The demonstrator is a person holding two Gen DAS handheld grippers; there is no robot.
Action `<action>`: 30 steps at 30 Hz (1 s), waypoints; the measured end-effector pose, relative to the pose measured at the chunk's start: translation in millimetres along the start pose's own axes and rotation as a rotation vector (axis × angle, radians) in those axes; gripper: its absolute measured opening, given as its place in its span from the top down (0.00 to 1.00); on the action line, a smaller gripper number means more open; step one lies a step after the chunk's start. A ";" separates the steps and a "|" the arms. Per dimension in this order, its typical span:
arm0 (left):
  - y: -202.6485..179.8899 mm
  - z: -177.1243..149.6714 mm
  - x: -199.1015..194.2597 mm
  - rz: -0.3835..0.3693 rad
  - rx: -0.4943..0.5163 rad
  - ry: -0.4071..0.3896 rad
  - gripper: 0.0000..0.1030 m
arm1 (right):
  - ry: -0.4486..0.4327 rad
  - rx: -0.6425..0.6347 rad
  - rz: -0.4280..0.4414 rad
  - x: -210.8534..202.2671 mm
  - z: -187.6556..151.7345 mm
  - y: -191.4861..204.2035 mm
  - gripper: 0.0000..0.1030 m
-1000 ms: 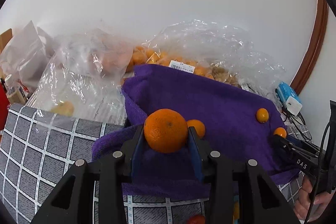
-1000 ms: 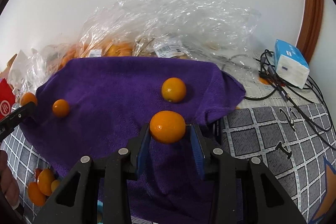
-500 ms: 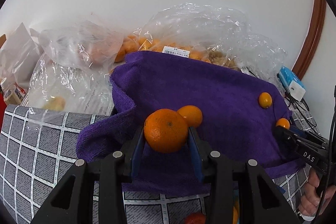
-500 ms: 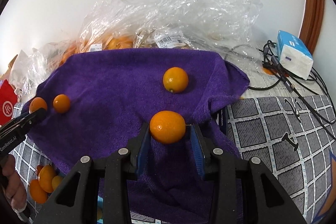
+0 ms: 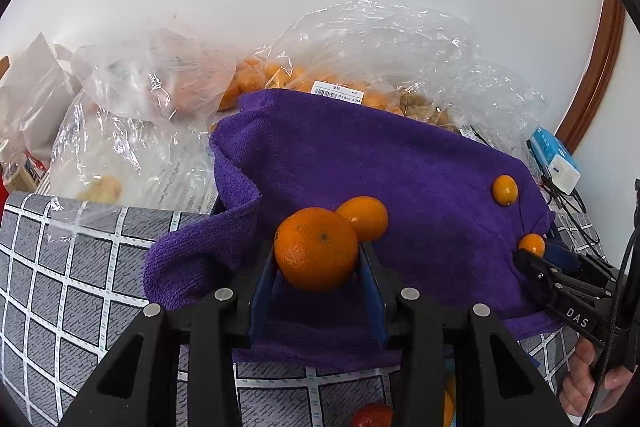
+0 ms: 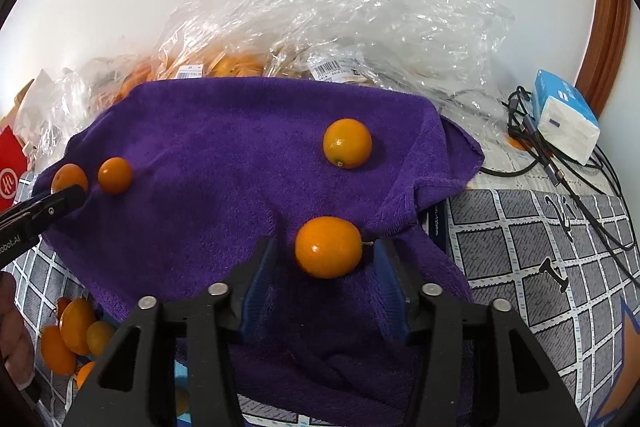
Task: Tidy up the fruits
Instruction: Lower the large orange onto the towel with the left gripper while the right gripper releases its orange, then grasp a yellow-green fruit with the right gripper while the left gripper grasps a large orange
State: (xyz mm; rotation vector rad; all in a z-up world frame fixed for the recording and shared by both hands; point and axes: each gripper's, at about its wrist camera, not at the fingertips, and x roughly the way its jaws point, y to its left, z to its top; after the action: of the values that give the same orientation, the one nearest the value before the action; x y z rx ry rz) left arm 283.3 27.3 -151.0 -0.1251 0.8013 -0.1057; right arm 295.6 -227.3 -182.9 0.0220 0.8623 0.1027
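In the left wrist view, the left gripper (image 5: pixel 318 269) sits low in the middle of the frame with its blue pads pressed on either side of a large orange (image 5: pixel 316 248), clamped on it above the purple towel (image 5: pixel 360 155). The orange is nearly round, so no long axis can be told; its small dark navel faces up and toward the camera. A second, smaller orange (image 5: pixel 366 217) lies on the towel just behind it and to the right, touching or nearly so. Farther right, a small oval fruit (image 5: pixel 505 189) lies on the towel with its long axis roughly upright in the frame. At the right edge the right gripper (image 5: pixel 532 259) shows from the side, with another small fruit (image 5: pixel 531 245) at its tip. Only this view shows the clear bags (image 5: pixel 152 87) at upper left.

In the right wrist view, the right gripper (image 6: pixel 325 253) has its jaws opening, and the pads stand apart from a small orange fruit (image 6: pixel 329 247) between them, with a gap on each side. The fruit lies on the towel (image 6: pixel 224 147), slightly wider than tall, its stem pointing right. Another round fruit (image 6: pixel 347 143) lies above it, right of centre. Only this view shows a heap of oranges (image 6: pixel 72 331) at lower left and a blue and white packet (image 6: pixel 564 115) with cables at upper right. The left gripper (image 6: pixel 60 195) enters at the left edge.
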 end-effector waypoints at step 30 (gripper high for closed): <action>-4.8 8.1 -50.5 -0.112 -0.002 -0.141 0.57 | -0.102 0.036 -0.108 -69.6 -7.4 -6.7 0.45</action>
State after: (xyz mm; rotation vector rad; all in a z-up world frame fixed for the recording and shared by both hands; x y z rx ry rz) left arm 254.0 30.3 -108.9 -0.1773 0.6539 -0.1995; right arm 245.6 -241.1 -135.5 0.0140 0.7619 -0.0155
